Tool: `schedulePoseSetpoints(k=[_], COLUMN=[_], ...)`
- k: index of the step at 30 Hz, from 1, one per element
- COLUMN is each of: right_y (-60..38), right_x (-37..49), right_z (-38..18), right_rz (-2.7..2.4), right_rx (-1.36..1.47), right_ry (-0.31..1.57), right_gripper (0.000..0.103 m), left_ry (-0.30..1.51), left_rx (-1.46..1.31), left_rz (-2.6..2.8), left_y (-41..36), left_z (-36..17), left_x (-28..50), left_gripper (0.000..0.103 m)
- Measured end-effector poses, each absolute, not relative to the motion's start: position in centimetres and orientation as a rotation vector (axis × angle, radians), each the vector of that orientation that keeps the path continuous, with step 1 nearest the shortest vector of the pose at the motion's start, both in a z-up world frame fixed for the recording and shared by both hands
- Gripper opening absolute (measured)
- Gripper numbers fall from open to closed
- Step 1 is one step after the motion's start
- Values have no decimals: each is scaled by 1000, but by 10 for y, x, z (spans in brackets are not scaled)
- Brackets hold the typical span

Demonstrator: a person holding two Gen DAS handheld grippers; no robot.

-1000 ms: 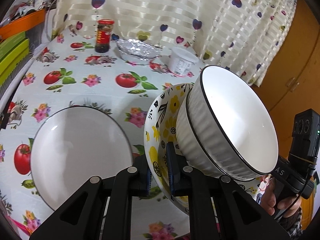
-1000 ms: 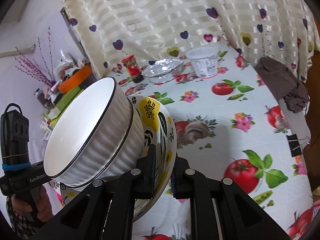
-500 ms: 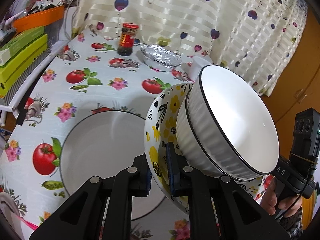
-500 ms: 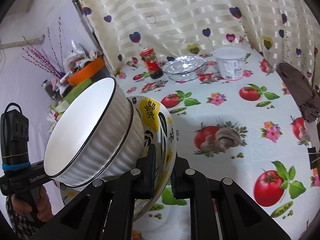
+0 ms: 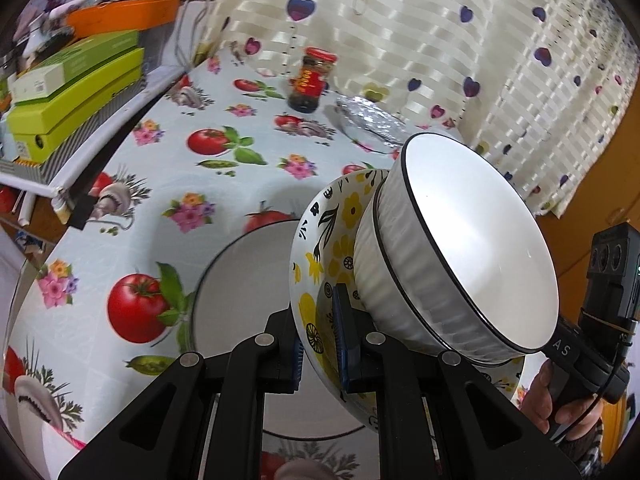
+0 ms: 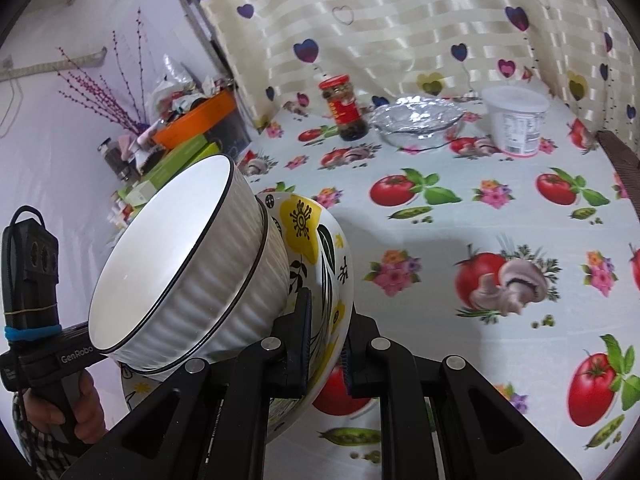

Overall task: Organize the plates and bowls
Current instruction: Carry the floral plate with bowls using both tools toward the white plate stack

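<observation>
White ribbed bowl nested in floral bowl — both grippers clamp floral rim.

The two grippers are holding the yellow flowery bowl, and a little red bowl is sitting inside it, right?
Not quite: the bowl nested inside the yellow flowery bowl is white, not red, as both wrist views show. The left gripper and right gripper do both clamp the flowery bowl's rim.

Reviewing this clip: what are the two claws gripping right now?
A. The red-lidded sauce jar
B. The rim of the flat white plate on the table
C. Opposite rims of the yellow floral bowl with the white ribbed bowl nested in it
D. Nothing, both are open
C. The left claw and the right claw each pinch the rim of the yellow floral bowl, with the white ribbed bowl sitting inside it.
</observation>
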State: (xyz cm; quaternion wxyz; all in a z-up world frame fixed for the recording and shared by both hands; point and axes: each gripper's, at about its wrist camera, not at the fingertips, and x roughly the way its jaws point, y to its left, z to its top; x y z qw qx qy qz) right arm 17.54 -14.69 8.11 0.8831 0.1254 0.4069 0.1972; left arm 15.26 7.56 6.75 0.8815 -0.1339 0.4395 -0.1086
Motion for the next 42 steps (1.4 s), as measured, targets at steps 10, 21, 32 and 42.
schedulePoseSetpoints(k=[10, 21, 32, 42], right_y=[-118, -103, -102, -99], right_x=[186, 191, 192, 189], right_z=[68, 56, 43, 40], right_rz=[456, 466, 453, 448], right_rx=[223, 185, 171, 146], right_ry=[877, 890, 903, 881], right_gripper=[13, 13, 14, 14], left_ry=[934, 953, 990, 989], left_rx=[-314, -347, -355, -353], left_rz=[-175, -156, -155, -147], left_y=[102, 115, 113, 115], left_z=[54, 39, 24, 22], left_x=[153, 154, 157, 157], left_gripper=[12, 12, 12, 12])
